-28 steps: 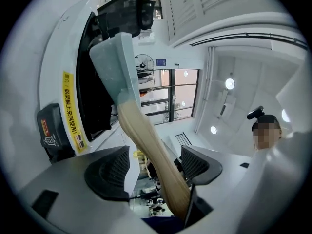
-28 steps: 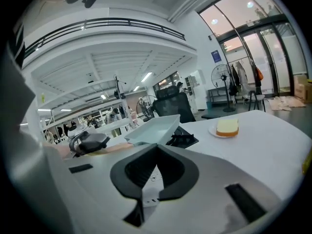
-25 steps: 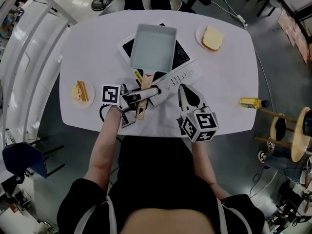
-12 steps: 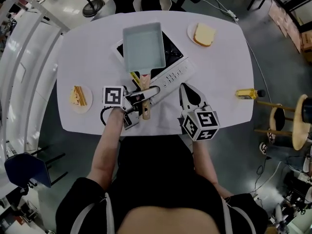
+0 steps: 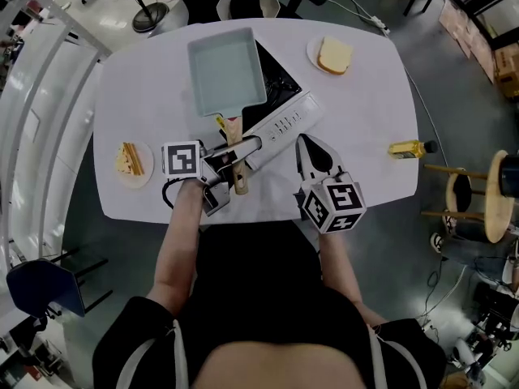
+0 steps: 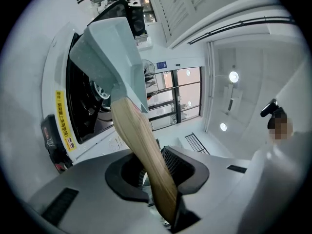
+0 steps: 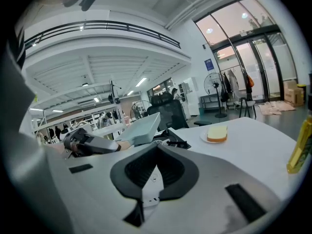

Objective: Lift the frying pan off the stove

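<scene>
A rectangular pale grey frying pan (image 5: pixel 225 70) with a wooden handle (image 5: pixel 237 164) hangs over the left part of the black-topped stove (image 5: pixel 280 83). Seen from the left gripper view, the pan (image 6: pixel 109 57) is raised above the burner. My left gripper (image 5: pixel 243 154) is shut on the wooden handle (image 6: pixel 141 145), whose end runs down between its two pads. To the right of the handle, my right gripper (image 5: pixel 310 154) rests near the stove's white control panel (image 5: pixel 285 122), jaws together with nothing in them. From the right gripper view, the pan (image 7: pixel 139 128) shows beyond its jaws.
A plate with a slice of bread (image 5: pixel 333 55) sits at the table's far right. Another plate of food (image 5: pixel 130 160) lies at the left edge. A yellow bottle (image 5: pixel 409 147) lies at the right edge. A chair (image 5: pixel 247 2) stands behind the table and a stool (image 5: pixel 486 209) beside it.
The pan has swung left and away from the stove's middle, held by its handle in the left gripper. The right gripper has stayed in place.
</scene>
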The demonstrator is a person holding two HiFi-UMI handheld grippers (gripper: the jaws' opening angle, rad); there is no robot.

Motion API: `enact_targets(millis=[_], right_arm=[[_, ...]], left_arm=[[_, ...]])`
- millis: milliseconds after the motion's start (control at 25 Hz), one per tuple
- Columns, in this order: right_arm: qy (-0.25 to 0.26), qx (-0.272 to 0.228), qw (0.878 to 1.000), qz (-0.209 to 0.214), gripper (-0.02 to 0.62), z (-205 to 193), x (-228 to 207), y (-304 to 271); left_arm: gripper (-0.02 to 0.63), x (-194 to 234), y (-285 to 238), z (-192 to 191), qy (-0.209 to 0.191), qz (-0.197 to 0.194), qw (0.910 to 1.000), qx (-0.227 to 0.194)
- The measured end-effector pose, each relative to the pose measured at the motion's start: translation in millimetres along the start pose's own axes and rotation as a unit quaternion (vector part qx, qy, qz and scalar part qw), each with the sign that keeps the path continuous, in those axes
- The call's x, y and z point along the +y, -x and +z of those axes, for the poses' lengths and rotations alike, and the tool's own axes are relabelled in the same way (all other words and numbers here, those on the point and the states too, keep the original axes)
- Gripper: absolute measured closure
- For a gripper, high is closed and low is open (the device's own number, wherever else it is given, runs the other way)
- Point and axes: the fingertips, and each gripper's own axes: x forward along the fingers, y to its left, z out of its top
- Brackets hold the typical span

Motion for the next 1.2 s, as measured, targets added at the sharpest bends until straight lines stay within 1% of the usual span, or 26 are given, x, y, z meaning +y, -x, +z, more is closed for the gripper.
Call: enact_targets(millis=[120, 320, 440, 680, 800, 920, 1080, 1200], right_arm=[[0.007, -0.008, 1.0, 0.002, 0.594, 5.3, 6.3, 0.6], [0.018, -0.023, 0.999, 0.018, 0.594, 18.6, 19.2, 0.7], [0.032, -0.027, 0.999, 0.029, 0.594, 26.6, 30.0, -3.2], [0.058, -0.035, 0.996, 0.058, 0.594, 37.4, 58.0, -16.4], [0.066, -0.038, 0.994, 0.08, 0.594, 42.1, 73.1, -26.5], [0.073, -0.041, 0.992, 0.097, 0.594, 43.3, 85.7, -34.1], [0.086, -0.047, 0.989, 0.107, 0.595, 46.6, 97.5, -38.6], [0.097, -0.051, 0.988, 0.106, 0.595, 48.7, 105.1, -40.6]], left_arm=[[0.509, -6.9, 12.1, 6.2, -0.029, 0.011, 0.9995, -0.009], [0.511, -30.8, 32.7, 17.3, -0.049, 0.021, 0.9977, -0.043], [0.511, -40.7, 50.9, 24.2, -0.065, 0.032, 0.9952, -0.066], [0.511, -50.0, 99.2, 32.2, -0.084, 0.05, 0.9881, -0.118], [0.51, -49.9, 127.3, 34.6, -0.073, 0.069, 0.9833, -0.152], [0.51, -46.7, 153.2, 35.0, -0.066, 0.079, 0.9785, -0.179], [0.509, -41.9, 186.3, 32.4, -0.06, 0.098, 0.9706, -0.211], [0.511, -39.0, 211.9, 28.0, -0.055, 0.114, 0.9648, -0.231]])
